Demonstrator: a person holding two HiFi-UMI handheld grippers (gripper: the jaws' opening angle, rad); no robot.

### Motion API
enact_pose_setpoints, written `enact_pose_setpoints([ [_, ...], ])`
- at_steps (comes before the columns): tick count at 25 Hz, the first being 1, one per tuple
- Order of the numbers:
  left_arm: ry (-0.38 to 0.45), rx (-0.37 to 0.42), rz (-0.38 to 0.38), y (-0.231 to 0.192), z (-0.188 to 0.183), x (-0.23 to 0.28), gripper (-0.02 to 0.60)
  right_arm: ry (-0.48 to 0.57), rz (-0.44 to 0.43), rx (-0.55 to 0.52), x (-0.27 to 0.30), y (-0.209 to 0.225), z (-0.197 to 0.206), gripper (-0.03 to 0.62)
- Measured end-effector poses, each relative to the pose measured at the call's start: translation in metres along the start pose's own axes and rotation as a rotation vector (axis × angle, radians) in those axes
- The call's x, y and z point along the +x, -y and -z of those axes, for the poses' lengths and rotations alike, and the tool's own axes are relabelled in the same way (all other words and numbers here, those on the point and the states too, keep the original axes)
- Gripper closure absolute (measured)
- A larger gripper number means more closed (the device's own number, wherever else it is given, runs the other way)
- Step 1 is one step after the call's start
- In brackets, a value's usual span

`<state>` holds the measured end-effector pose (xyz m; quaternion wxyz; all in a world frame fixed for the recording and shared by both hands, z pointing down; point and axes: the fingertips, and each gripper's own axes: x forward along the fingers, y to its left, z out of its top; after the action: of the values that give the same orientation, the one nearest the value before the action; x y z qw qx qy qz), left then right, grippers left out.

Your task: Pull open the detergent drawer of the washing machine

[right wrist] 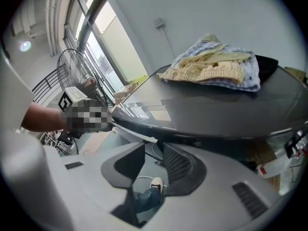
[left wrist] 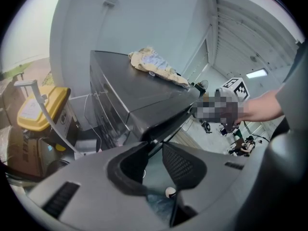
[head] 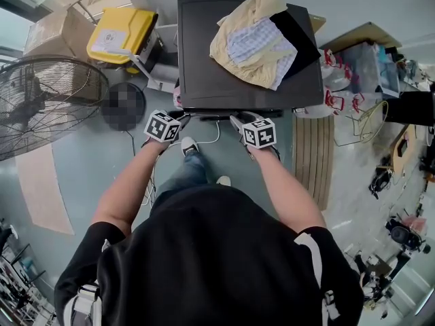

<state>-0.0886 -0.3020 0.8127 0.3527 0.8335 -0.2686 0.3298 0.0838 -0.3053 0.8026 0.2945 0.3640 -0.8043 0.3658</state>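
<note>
Blk tee (head: pixel 217 250), jeans (head: pixel 187 175), wht sneakers (head: pixel 189 146)

No legible text; white label (head: pixel 114 40) on yellow box (head: pixel 139 20) too blurred.

Heap of laundry (head: pixel 255 39), made up of cream knit, blue check and one black piece, lies ahead of both pairs of jaws and higher than them. It is nearer the right gripper (head: pixel 239 119) than the left gripper (head: pixel 181 117).

Yellow-lidded bin (head: pixel 122 31) sits ahead and left of the left jaws, with a cardboard box (head: pixel 58 27) just beyond it. Large wire-cage fan (head: pixel 41 107) stands well out to the left.

White cable (right wrist: pixel 142 177) on the floor shows through the gap of the right jaws. Slatted wooden board (head: pixel 314 156) lies on the floor, right of the right jaws.
</note>
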Motion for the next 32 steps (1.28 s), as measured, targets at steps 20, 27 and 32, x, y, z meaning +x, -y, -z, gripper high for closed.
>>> enact_pose_setpoints([
  [20,-0.015,-0.041,0.017,0.030,0.033,-0.008,0.482,-0.003,-0.022,-0.009,-0.020,-0.017,0.038,0.485],
  [27,-0.025,-0.054,0.025,0.048,0.050,-0.013,0.482,-0.018,-0.031,-0.016,-0.031,-0.027,0.057,0.487],
  [32,-0.034,-0.055,0.025,0.062,0.064,-0.016,0.482,-0.026,-0.041,-0.015,-0.040,-0.035,0.074,0.488],
])
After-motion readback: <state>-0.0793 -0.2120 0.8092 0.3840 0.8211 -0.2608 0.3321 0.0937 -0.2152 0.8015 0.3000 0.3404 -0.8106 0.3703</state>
